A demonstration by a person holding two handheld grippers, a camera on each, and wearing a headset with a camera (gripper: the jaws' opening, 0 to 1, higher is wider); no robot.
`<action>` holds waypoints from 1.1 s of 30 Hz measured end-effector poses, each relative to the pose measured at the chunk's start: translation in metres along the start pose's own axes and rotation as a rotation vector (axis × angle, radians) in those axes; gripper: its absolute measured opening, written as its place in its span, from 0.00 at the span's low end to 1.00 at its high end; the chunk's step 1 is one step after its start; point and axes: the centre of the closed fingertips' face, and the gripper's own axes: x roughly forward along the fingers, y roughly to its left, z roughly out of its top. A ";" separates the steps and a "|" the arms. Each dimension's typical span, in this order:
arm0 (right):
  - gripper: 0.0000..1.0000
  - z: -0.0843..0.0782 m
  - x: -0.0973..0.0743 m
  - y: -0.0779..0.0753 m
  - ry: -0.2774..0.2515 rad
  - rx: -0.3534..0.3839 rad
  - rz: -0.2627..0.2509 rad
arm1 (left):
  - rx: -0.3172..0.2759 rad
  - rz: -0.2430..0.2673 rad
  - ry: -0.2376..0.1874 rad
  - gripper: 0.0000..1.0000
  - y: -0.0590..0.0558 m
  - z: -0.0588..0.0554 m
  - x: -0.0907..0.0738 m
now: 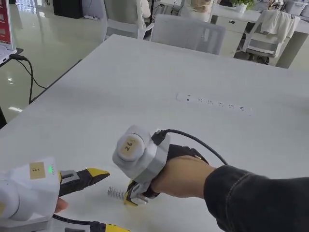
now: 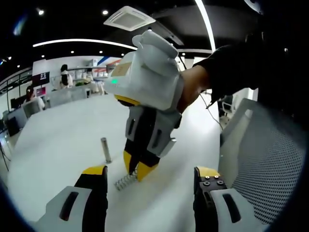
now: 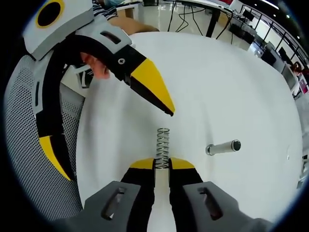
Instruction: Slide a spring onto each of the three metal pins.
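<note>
Head view: your right gripper (image 1: 129, 197) sits low over the desk (image 1: 145, 87), and the spring (image 1: 115, 193) juts leftward from its tips. Left gripper view: your left gripper (image 2: 152, 171) hangs released, with a pin (image 2: 105, 150) upright beyond it. Right gripper view: the jaws are clenched on the spring's near end, its long axis in line with them. It is likely light and whippy, so grip it gently near one end.

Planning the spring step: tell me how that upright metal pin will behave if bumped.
The metal pin stands tall and thin on a narrow base, so it probably tips easily. Its round shaft would likely roll on the smooth table afterwards.
</note>
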 end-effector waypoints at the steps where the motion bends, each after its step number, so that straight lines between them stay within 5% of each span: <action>1: 0.07 -0.001 0.000 0.002 0.004 0.000 0.006 | 0.001 0.000 0.000 0.68 0.000 0.000 -0.001; 20: 0.07 0.003 -0.056 0.011 -0.004 -0.033 0.065 | 0.025 -0.022 0.001 0.65 -0.002 0.006 0.003; 33: 0.07 -0.006 -0.071 0.027 0.038 -0.119 0.108 | 0.079 -0.056 -0.007 0.44 -0.009 0.014 0.005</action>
